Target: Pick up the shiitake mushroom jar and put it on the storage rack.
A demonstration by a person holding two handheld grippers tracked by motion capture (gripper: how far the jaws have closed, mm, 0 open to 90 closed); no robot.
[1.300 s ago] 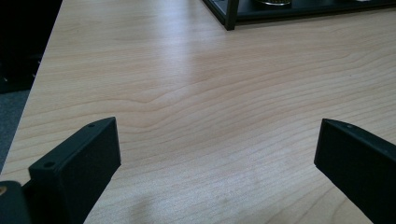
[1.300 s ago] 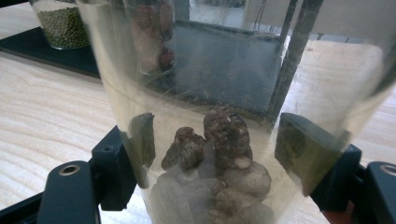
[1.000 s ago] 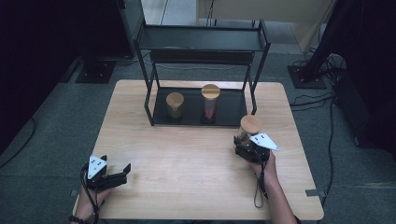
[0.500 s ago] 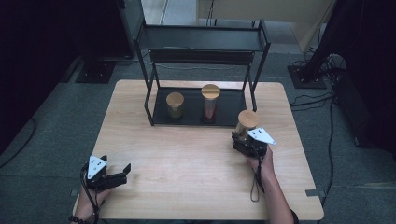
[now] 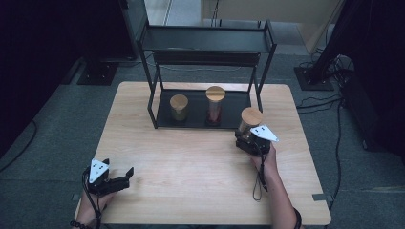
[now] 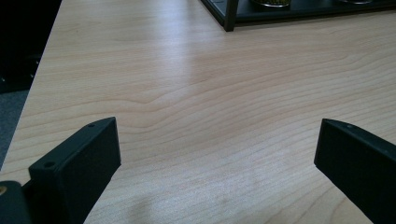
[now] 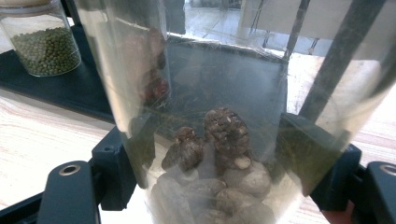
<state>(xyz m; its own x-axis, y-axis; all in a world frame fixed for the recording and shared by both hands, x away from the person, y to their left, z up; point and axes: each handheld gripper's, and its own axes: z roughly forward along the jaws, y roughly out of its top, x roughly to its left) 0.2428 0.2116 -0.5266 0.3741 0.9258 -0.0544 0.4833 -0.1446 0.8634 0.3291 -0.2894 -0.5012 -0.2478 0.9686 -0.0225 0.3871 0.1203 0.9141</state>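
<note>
The right tool point(image 5: 248, 137) is clenched on a glass jar point(image 7: 205, 116), its two black jaws pressing the clear wall from either side low on the body. In the right gripper view the jar holds brown, lumpy dried pieces heaped in its bottom part, and it leans a little in the grip. From above, its round wooden lid point(image 5: 251, 116) sits closed on top, and the jar is at the right front corner of the black rack point(image 5: 205, 40), just outside the rack's right front leg and not yet on the rack's lower tray point(image 5: 196, 120).

Two other lidded jars stand on that tray: a short one with green peas point(image 5: 179, 108) at the left and a taller one with reddish contents point(image 5: 215, 105) in the middle. To the right of the tall jar the tray has a bare stretch, so the judgement is that the held jar belongs there, as the third in the row.

The left tool point(image 5: 119, 176) rests near the front left edge of the tabletop point(image 5: 191, 162), released, its jaws spread wide over bare wood with nothing between them.

Two jars look placed; what is left is to carry the third past the leg, set it upright on the tray and let go.
</note>
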